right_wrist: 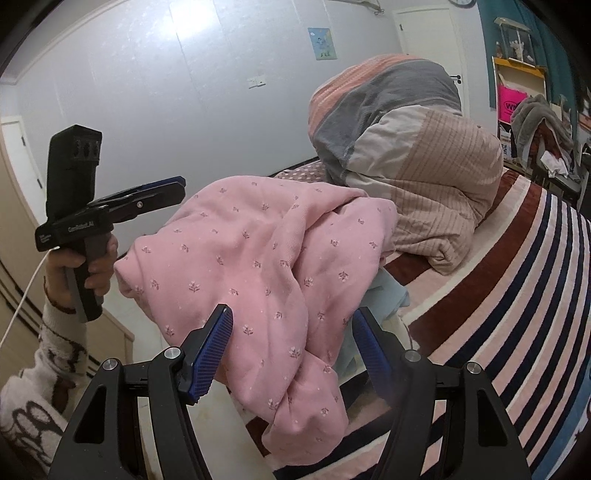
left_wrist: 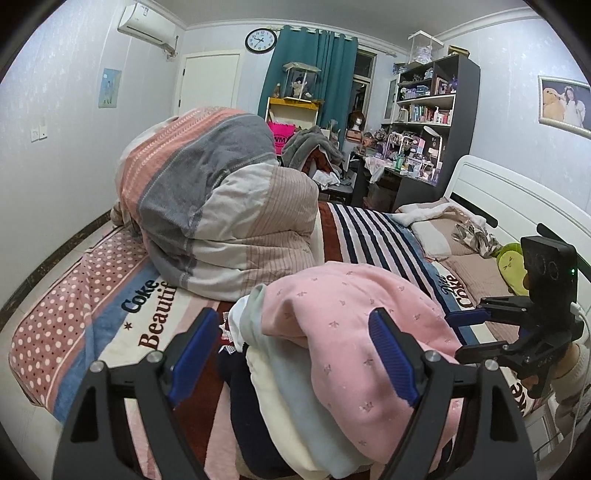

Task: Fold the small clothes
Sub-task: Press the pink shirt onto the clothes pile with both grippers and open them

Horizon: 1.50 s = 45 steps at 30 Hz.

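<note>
Straddling pink garment (atop pile) | left gripper wide | right gripper wide, garment between fingers

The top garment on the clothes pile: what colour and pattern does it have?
The soft pink garment carries small scattered floral sprigs, seen best in the right wrist view.

A bedroom with pale, faintly patterned walls and a white ceiling cornice. At eleven o'clock in the left wrist view an air conditioner hangs high; a round wall clock sits at twelve beside teal curtains. A white door stands below. At two o'clock a dark shelving unit is crowded with bottles. A framed photo hangs at three o'clock above a white headboard. The bed wears striped bedding.
</note>
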Available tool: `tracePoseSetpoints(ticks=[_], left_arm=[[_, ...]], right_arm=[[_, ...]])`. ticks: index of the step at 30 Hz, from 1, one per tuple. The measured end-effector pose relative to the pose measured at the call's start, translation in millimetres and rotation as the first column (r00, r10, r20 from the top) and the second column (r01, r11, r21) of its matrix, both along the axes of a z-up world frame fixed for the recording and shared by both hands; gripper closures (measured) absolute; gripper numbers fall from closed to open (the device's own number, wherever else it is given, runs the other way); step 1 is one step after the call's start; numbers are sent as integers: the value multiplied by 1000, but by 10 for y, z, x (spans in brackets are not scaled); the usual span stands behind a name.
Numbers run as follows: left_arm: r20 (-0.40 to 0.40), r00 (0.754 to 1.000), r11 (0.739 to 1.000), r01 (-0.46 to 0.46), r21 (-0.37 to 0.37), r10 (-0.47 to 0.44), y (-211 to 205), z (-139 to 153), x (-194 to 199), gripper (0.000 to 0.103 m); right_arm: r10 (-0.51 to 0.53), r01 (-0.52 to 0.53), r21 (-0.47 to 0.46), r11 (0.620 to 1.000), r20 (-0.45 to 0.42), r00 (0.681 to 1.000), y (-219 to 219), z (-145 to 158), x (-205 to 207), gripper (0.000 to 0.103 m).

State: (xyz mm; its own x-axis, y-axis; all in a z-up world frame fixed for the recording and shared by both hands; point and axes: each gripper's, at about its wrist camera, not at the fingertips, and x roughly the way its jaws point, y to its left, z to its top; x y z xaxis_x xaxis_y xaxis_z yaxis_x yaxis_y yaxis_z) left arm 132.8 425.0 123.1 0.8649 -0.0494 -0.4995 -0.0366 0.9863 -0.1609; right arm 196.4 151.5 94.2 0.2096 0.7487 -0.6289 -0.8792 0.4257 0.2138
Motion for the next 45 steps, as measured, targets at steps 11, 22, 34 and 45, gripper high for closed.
tracePoseSetpoints(ticks=[11,22,34,45], left_arm=[[20,999,999,48,-26,-48,-78,41,-53,22],[-40,998,998,48,32,-46,-126,-285,-96,14],[-45,998,998,43,45,-41,-51,-308,-35,14],[-56,998,997,30,68,-26,-26,-284,29,14]], right_arm=[[55,-55,-19,998,-23,998,146,-111,-19,45],[128,-128,-26,991,25,991,458,-148,-180,45],[-36,40,68,997,-58,998,-373,-346,122,60],[58,-64,-20,998,-219,974,16,-1013,69,95]])
